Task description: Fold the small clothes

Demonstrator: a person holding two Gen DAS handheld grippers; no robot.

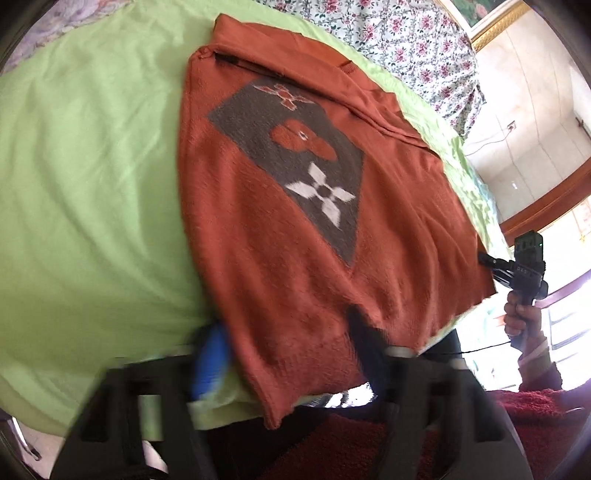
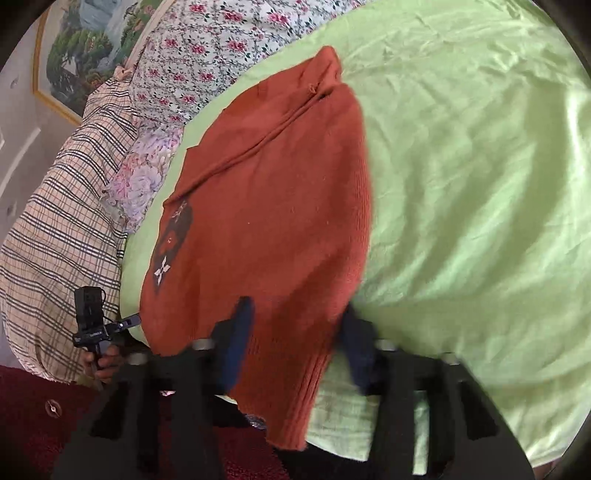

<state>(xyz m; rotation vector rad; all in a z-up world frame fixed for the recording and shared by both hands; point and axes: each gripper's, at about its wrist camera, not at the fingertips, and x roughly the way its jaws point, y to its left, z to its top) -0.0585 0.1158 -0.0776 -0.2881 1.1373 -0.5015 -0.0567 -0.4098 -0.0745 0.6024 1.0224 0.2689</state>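
A rust-orange knitted sweater with a grey patch of flower motifs lies flat on a light green sheet, collar at the far end. My left gripper has its blue and dark fingers on either side of the near hem, closed on a puckered corner of it. The right gripper, held by a hand, pinches the hem's other corner. In the right wrist view the sweater runs away from my right gripper, hem between its blurred fingers. The left gripper nips the hem's left edge.
A floral cloth and a checked pillow lie along the sheet's far side, below a framed painting. Dark red fabric shows below the sheet's near edge. Bare green sheet spreads beside the sweater.
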